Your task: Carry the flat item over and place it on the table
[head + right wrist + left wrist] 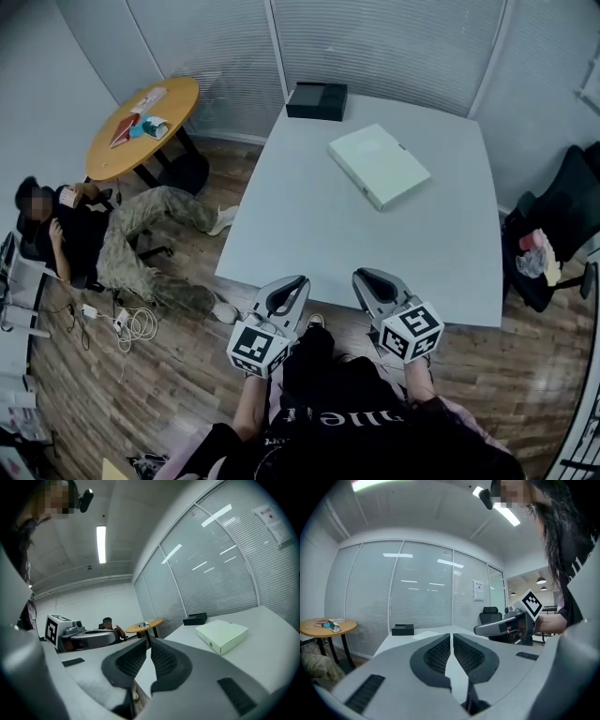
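The flat item is a pale green box (380,166) that lies on the white table (309,225), toward its far right; it also shows in the right gripper view as the same box (221,636). Both grippers hang side by side near the table's front edge, well short of the box. My left gripper (300,280) is shut with nothing between its jaws, as seen along its own closed jaws (451,636). My right gripper (360,277) is likewise shut and empty (149,642).
A black box (316,100) sits at the table's far edge. A round wooden table (142,125) with small items stands at the far left. A person (103,239) sits on the floor at the left, near cables. A black chair (562,230) stands at the right.
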A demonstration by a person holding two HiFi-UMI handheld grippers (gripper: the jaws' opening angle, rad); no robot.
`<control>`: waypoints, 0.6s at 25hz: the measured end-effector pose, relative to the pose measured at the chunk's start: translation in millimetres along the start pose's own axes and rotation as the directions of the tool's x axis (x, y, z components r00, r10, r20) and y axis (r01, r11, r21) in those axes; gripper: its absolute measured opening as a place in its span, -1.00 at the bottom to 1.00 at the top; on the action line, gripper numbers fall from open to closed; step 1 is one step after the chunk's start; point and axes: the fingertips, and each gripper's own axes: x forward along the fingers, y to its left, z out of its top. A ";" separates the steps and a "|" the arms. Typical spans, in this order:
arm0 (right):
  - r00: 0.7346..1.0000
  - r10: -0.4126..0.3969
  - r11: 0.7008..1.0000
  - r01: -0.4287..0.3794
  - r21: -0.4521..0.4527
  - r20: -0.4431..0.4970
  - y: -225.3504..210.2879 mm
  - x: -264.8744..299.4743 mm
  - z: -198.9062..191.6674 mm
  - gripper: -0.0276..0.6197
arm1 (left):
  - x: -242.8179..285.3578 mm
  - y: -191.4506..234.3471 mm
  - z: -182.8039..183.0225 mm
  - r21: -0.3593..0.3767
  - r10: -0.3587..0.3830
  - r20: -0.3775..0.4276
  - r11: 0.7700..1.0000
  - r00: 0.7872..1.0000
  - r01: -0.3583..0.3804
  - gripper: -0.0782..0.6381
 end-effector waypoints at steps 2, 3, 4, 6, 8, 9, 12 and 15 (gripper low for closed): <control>1.000 0.002 1.000 -0.002 -0.001 0.000 1.1 -6.8 -2.4 -0.79 | -0.5 -6.9 -0.6 0.003 0.000 0.002 1.000 1.000 0.000 -0.68; 1.000 0.000 1.000 0.000 -0.002 0.000 0.9 -10.0 -3.7 -0.79 | -0.4 -10.5 -1.0 0.005 -0.002 0.001 1.000 1.000 0.002 -0.68; 1.000 -0.002 1.000 0.002 -0.002 -0.001 0.5 -12.9 -4.7 -0.79 | -0.3 -14.0 -0.9 0.007 -0.005 0.000 1.000 1.000 0.005 -0.68; 1.000 -0.009 1.000 0.009 -0.003 0.000 0.0 -18.2 -5.9 -0.79 | -0.6 -20.6 -0.1 0.010 -0.012 0.001 1.000 1.000 0.012 -0.68; 1.000 -0.014 1.000 0.014 -0.001 0.005 -0.3 -22.5 -6.2 -0.79 | -0.9 -26.1 1.2 0.016 -0.020 0.005 1.000 1.000 0.020 -0.68; 1.000 -0.017 1.000 0.017 0.001 0.008 -0.7 -24.4 -6.2 -0.79 | -0.7 -28.6 1.6 0.019 -0.023 0.006 1.000 1.000 0.023 -0.68; 1.000 -0.022 1.000 0.022 -0.001 0.012 -1.7 -28.3 -7.2 -0.80 | 0.2 -33.4 0.3 0.022 -0.031 0.005 0.999 0.999 0.031 -0.68; 1.000 -0.024 1.000 0.024 -0.004 0.010 -0.1 -29.4 -9.0 -0.80 | -1.3 -34.9 -2.4 0.023 -0.036 -0.003 0.999 0.999 0.037 -0.68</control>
